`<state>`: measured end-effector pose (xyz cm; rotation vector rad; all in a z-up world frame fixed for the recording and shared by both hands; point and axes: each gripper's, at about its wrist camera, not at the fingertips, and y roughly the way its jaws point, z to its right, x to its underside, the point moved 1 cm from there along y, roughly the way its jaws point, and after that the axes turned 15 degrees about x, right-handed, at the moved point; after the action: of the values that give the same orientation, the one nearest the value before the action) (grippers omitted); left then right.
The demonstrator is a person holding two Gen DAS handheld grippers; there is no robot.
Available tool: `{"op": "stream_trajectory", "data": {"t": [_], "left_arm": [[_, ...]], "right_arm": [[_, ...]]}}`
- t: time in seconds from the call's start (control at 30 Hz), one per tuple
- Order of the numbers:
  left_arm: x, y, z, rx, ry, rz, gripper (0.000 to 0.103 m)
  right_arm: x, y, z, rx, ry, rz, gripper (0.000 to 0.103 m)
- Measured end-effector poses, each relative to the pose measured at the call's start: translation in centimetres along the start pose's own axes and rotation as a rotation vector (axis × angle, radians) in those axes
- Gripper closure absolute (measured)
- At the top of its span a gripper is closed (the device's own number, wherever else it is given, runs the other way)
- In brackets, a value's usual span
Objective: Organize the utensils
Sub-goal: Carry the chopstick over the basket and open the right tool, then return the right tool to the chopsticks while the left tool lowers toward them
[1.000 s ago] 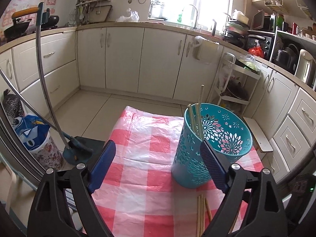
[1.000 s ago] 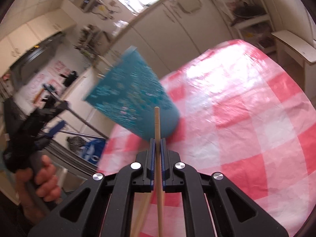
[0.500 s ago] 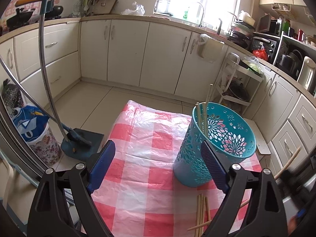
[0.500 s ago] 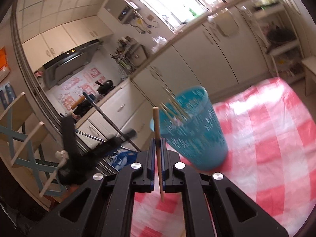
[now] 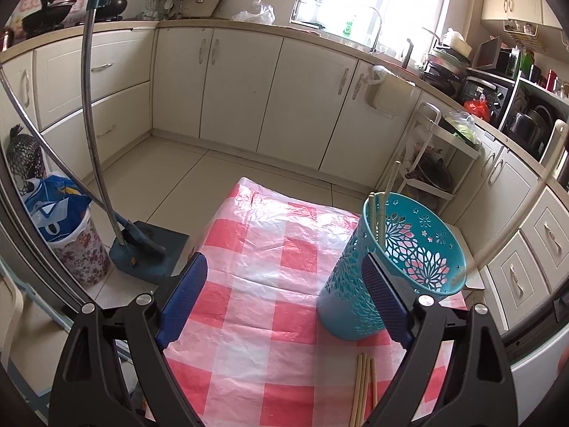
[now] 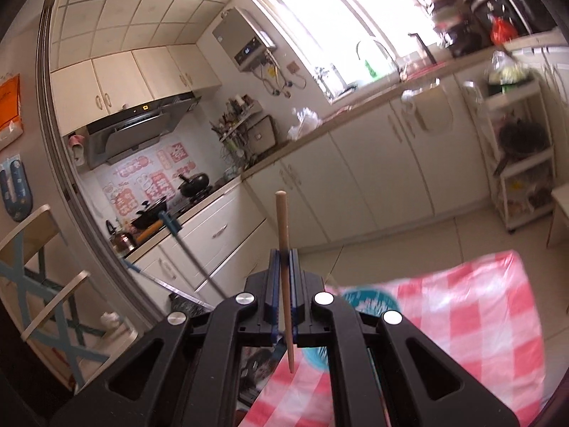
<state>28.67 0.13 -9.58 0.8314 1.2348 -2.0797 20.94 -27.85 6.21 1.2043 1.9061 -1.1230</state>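
A teal perforated utensil holder (image 5: 394, 270) stands on the red-and-white checked tablecloth (image 5: 270, 277) with several wooden chopsticks (image 5: 380, 210) upright in it. More chopsticks (image 5: 362, 384) lie on the cloth in front of it. My left gripper (image 5: 284, 302) is open and empty, its right finger in front of the holder. My right gripper (image 6: 283, 284) is shut on one wooden chopstick (image 6: 283, 242), held upright above the holder's rim (image 6: 370, 299). That chopstick shows blurred at the right edge of the left wrist view (image 5: 530, 192).
A dustpan and broom (image 5: 142, 249) and a floral bin (image 5: 71, 242) stand on the floor left of the table. Cream cabinets (image 5: 249, 89) run along the walls. A white rack (image 5: 437, 163) stands behind the holder. A wooden chair (image 6: 42, 284) is at the left.
My right gripper rose and tilted upward with the chopstick, so the holder dropped low in its view. My left gripper stayed open and shifted slightly.
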Motion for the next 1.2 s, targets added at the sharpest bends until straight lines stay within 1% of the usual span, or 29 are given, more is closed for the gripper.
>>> {"op": "stream_trajectory", "data": {"t": [0.03, 0.13, 0.27, 0.3, 0.4, 0.43, 0.47, 0.5, 0.63, 0.73, 0.87, 0.97, 1.07, 1.2], "left_arm": [[0.0, 0.0, -0.1, 0.000, -0.002, 0.000, 0.018], [0.0, 0.0, -0.1, 0.001, -0.005, -0.002, 0.018], [-0.1, 0.0, -0.3, -0.002, -0.007, -0.009, 0.018], [-0.1, 0.0, -0.3, -0.003, -0.007, -0.008, 0.017], [-0.1, -0.1, -0.4, -0.003, -0.009, -0.009, 0.017], [-0.1, -0.1, -0.4, -0.005, -0.010, -0.009, 0.017], [-0.1, -0.1, -0.4, -0.005, -0.011, -0.010, 0.017], [-0.2, -0.1, -0.5, -0.007, -0.011, -0.012, 0.017], [-0.2, -0.2, -0.7, -0.011, -0.012, -0.014, 0.016], [-0.2, -0.2, -0.7, -0.011, -0.012, -0.015, 0.016], [-0.2, -0.2, -0.7, -0.013, -0.008, -0.018, 0.016], [-0.1, -0.3, -0.6, -0.013, -0.003, -0.020, 0.015], [0.0, -0.2, -0.6, -0.013, 0.003, -0.024, 0.014], [0.2, -0.1, -0.4, -0.014, 0.012, -0.033, 0.013]], "right_arm": [[-0.2, 0.3, -0.2, 0.016, -0.012, 0.006, 0.097], [-0.1, 2.3, -0.8, 0.105, -0.079, 0.004, 0.097], [2.8, 6.5, -1.0, 0.215, -0.172, -0.076, 0.097], [3.6, 7.5, -1.0, 0.233, -0.186, -0.103, 0.097], [5.1, 8.8, -0.5, 0.253, -0.175, -0.145, 0.097], [5.4, 9.0, -0.4, 0.254, -0.165, -0.155, 0.093], [5.4, 9.0, -0.3, 0.256, -0.155, -0.153, 0.081], [5.5, 8.9, -0.2, 0.254, -0.145, -0.148, 0.077], [5.3, 8.0, -0.3, 0.246, -0.131, -0.131, 0.076], [5.1, 6.5, -0.4, 0.247, -0.115, -0.103, 0.076], [6.4, 3.7, 0.1, 0.254, -0.073, -0.077, 0.069], [9.1, 2.6, 0.8, 0.280, -0.064, -0.118, 0.069], [13.6, 2.9, 1.7, 0.324, -0.088, -0.231, 0.069], [19.7, 4.1, 2.9, 0.377, -0.138, -0.383, 0.070]]}}
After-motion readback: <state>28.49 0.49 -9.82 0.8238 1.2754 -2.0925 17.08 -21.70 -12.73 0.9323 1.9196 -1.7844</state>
